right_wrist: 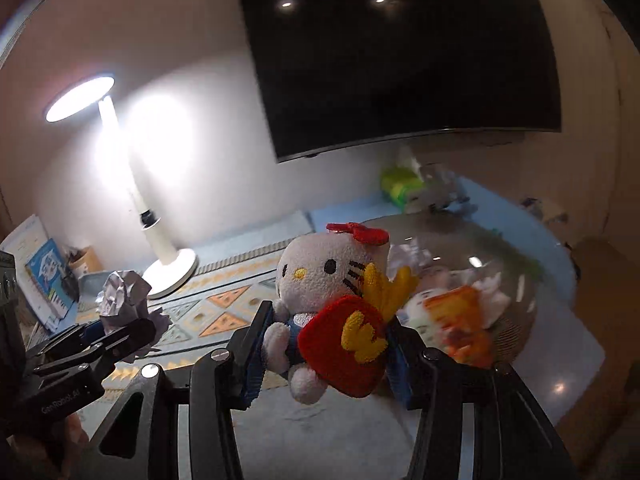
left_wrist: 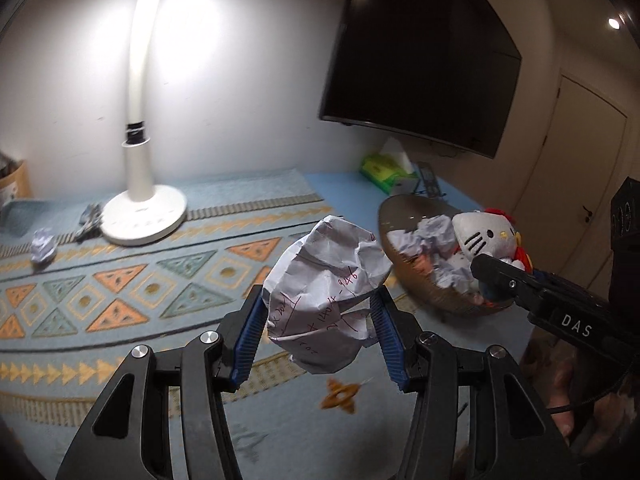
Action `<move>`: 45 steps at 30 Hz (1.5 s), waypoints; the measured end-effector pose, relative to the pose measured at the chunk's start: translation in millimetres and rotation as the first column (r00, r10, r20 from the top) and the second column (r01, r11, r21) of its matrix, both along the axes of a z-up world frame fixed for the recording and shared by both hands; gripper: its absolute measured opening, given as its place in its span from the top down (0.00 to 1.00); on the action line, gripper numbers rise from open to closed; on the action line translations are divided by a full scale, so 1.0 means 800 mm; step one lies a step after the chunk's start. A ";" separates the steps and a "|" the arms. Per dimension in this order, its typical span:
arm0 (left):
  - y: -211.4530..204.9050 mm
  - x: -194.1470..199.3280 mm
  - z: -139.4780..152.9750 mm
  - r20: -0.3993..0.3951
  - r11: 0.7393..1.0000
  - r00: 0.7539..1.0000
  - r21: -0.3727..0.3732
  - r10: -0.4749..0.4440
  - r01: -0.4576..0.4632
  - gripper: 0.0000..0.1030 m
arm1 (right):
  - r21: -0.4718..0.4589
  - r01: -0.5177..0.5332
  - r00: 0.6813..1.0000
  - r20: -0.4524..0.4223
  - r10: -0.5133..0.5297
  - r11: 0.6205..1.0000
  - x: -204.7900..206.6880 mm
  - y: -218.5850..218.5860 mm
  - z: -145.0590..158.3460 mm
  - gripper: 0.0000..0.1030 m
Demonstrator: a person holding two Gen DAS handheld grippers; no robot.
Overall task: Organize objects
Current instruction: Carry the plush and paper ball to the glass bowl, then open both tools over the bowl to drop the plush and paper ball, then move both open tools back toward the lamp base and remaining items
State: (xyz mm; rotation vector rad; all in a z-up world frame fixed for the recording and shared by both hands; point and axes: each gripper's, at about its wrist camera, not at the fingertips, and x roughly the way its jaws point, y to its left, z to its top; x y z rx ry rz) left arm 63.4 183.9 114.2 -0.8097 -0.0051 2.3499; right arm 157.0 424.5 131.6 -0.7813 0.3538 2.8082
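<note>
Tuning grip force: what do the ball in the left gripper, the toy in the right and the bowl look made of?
Crumpled paper ball: thin white paper, matte, sharp creases and handwritten ink.
Hello Kitty plush: soft fabric, fuzzy nap, stitched face; likely stuffed.
Bowl: clear and glossy, contents visible through the wall, light glints; glass or clear plastic, can't tell which.

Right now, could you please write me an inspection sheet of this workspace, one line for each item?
Surface: blue patterned mat, laid flat.
Job's things: crumpled white paper ball with handwriting; white cat plush toy with red bow; clear glass bowl holding more crumpled paper.
Clutter: small paper ball near white desk lamp, which is lit; green tissue box.
Grippers: left gripper shut on the paper ball; right gripper shut on the plush toy.
Cables: one thin black cable by the right gripper.
Surroundings: dark wall television, white wall, door.
</note>
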 end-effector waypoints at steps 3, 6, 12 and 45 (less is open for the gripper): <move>0.054 -0.003 0.012 -0.035 0.998 0.997 -0.018 -0.065 0.064 0.52 | -0.015 0.067 0.998 -0.013 -0.067 0.998 0.004 0.048 0.006 0.52; 0.101 -0.007 0.014 -0.043 0.993 0.993 -0.029 -0.113 0.112 0.52 | 0.001 0.103 0.994 -0.022 -0.103 0.995 0.002 0.079 0.014 0.52; 0.168 -0.016 0.003 -0.040 0.984 0.984 -0.055 -0.171 0.169 0.52 | 0.024 0.119 0.992 -0.038 -0.118 0.993 -0.018 0.110 0.026 0.51; 0.019 -0.007 -0.012 -0.097 0.990 0.987 -0.047 0.131 -0.136 0.10 | -0.058 -0.211 0.977 -0.055 0.208 0.976 -0.030 -0.026 -0.004 0.15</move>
